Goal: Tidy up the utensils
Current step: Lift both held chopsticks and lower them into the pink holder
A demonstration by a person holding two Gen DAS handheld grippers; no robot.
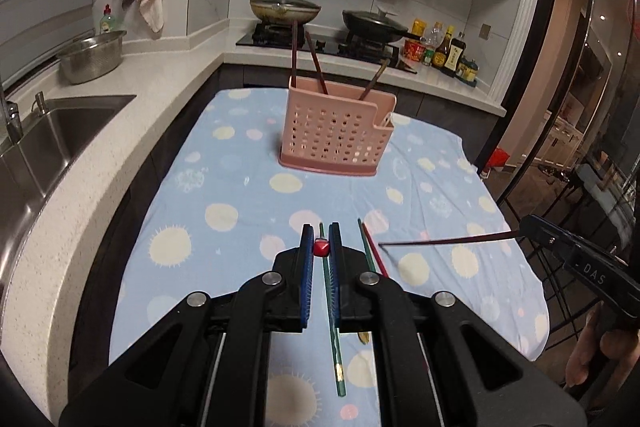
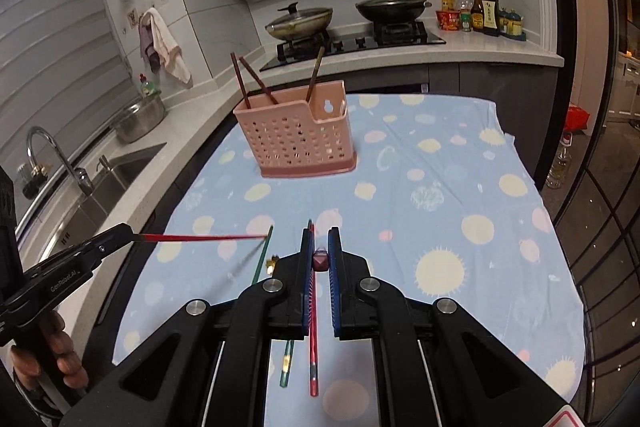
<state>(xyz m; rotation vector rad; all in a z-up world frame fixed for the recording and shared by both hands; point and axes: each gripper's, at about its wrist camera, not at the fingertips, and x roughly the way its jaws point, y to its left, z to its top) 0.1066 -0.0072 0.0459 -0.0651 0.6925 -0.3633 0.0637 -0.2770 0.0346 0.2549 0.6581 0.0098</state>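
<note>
**A:** State of the tools?

**B:** The left tool point(image 1: 321, 231) was found clamped on the square end of a bright red chopstick point(image 2: 200, 237). The right tool point(image 2: 320, 233) was shut on the end of a dark red chopstick point(image 1: 440, 241). Each stick was held by its thick end, so the slim tip was left free, presumably for feeding into a slot.

**A:** Where were they carried?

**B:** Both were held clear of the blue dotted cloth point(image 1: 224, 195) spread over the bench, at its near end, with the sticks pointed across toward each other.

**A:** And the destination?

**B:** A pink perforated plastic holder point(image 1: 332, 131) was seen upright at the far middle of the cloth, well apart from both tools. Three brown chopsticks point(image 1: 294, 55) were already stood in it, leaning.

**A:** Anything left lying?

**B:** A green chopstick point(image 1: 335, 359) and a red chopstick point(image 2: 313, 359) were noted flat on the cloth beneath the tools. The task was judged part done, with both held sticks yet to be carried to the holder.
</note>
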